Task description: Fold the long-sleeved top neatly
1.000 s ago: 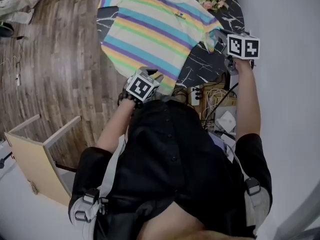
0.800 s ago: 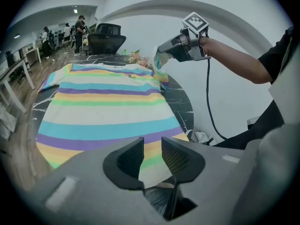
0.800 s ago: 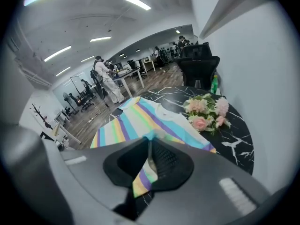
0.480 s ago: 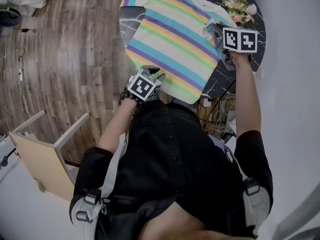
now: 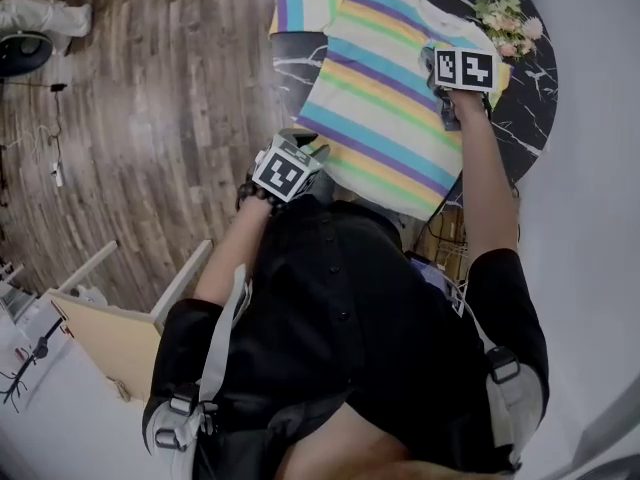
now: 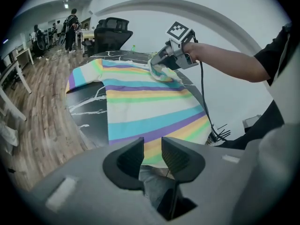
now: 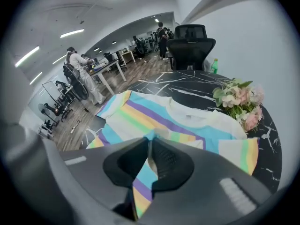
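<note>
Top [image 5: 385,98]: I counted one, pastel-striped, lying spread on the round black desk [image 5: 305,63], its hem draped over the edge nearest me.
Long axis: it ran from hem to collar, the collar pointing away from me toward the desk's far side.
Desk: one.
Flowers [image 5: 512,23]: one bunch, on the desk just beside the top's shoulder.
Office chair [image 7: 190,43]: one, black, beyond the far edge.
Left gripper [image 6: 152,156]: one; I saw its jaws a narrow gap apart, pinching nothing, poised by the hem.
Right gripper [image 7: 150,161]: one; its jaws were closed on a fold of the striped cloth near the collar.
</note>
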`<act>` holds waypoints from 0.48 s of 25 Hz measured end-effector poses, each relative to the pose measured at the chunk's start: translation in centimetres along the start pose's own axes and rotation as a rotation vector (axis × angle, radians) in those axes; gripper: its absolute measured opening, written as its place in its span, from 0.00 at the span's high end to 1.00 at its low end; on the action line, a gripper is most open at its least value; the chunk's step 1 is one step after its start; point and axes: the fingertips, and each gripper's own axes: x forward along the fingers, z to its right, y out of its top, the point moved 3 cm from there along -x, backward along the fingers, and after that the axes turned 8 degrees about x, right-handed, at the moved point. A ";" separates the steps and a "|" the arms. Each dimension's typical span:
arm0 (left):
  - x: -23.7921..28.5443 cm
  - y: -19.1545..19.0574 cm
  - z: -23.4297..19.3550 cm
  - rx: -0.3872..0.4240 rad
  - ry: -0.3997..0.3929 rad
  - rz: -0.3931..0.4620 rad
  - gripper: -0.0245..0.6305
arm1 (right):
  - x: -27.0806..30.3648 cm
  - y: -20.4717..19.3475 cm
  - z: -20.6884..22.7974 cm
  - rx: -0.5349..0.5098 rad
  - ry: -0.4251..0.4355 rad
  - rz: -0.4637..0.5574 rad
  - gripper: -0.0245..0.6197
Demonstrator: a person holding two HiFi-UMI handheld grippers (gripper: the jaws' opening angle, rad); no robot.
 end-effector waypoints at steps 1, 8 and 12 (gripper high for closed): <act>-0.4 -0.2 -0.5 0.006 -0.004 -0.005 0.77 | 0.5 -0.1 0.0 0.013 -0.011 -0.005 0.91; -2.1 -1.1 -3.6 0.025 -0.005 -0.023 0.77 | 2.9 -0.2 -0.9 0.074 -0.074 -0.017 0.86; -2.1 -1.1 -4.0 0.026 -0.017 -0.023 0.77 | 3.8 -0.2 -3.3 0.079 -0.012 0.002 0.76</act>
